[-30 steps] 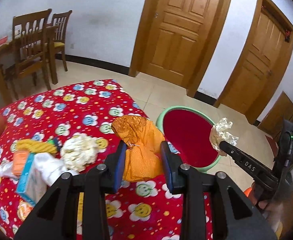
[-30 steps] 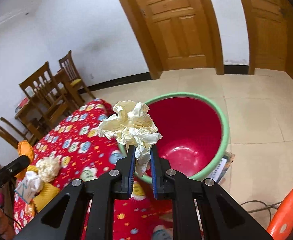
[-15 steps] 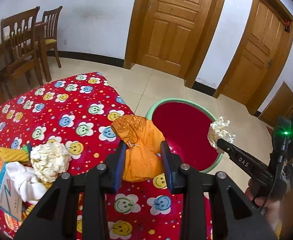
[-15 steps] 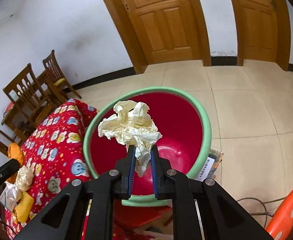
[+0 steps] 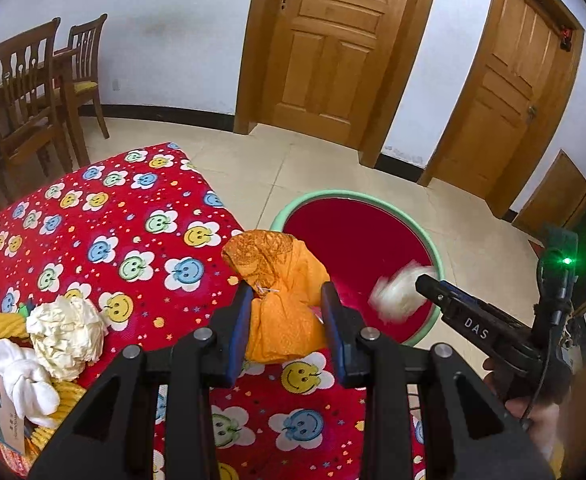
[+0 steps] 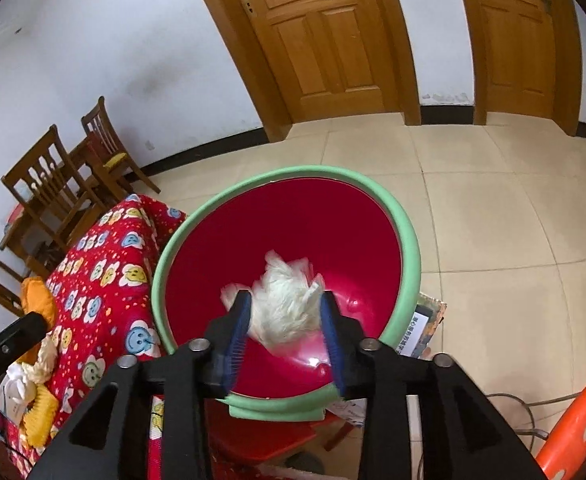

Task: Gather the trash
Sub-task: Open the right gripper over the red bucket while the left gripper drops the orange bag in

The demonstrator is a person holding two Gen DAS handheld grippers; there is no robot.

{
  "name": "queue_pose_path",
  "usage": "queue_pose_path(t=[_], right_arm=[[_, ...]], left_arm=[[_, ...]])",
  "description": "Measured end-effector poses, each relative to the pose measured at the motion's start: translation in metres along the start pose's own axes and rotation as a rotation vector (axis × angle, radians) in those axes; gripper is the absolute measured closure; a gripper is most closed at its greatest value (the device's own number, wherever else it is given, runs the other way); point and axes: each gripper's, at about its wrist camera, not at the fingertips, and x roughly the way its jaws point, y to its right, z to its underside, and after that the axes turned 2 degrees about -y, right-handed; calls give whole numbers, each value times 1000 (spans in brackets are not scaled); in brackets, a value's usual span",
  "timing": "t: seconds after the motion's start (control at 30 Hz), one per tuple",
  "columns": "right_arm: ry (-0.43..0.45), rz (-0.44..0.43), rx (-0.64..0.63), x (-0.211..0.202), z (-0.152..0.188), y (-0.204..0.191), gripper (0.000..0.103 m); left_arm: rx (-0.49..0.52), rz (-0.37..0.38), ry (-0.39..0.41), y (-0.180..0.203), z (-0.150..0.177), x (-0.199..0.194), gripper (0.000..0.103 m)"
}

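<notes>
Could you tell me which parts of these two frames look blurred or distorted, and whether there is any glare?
Right wrist view: the crumpled paper is motion-smeared between the open fingers of the right gripper, a small glare spot sits on the red basin wall, and the door frames bow from the fisheye. Left wrist view: the same paper is blurred, while the orange bag in the left gripper is sharp.

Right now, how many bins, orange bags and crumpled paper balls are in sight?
Red bin: 1
Orange bag: 1
Crumpled paper balls: 2, tabletop ball and ball over the bin
Total: 4
</notes>
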Motion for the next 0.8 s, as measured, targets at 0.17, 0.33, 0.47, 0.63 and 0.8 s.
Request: queue_pose_path(t=[0.17,0.33,0.47,0.63,0.8], right_arm=[[17,-7,4,-12,0,1,58],[37,7,26,-28,4,7,50],[54,20,52,-40,9,15,43],[73,42,83,-53,15,27,40],[82,49,119,-61,17,40,40]], left_arm=[[10,9,-5,6,-2,5,69],[35,21,-15,16,-3,12,69],[64,33,-26,27,-5,22,69],[93,36,-47,39,-9,43,69],[117,28,-68,49,-10,61,68]])
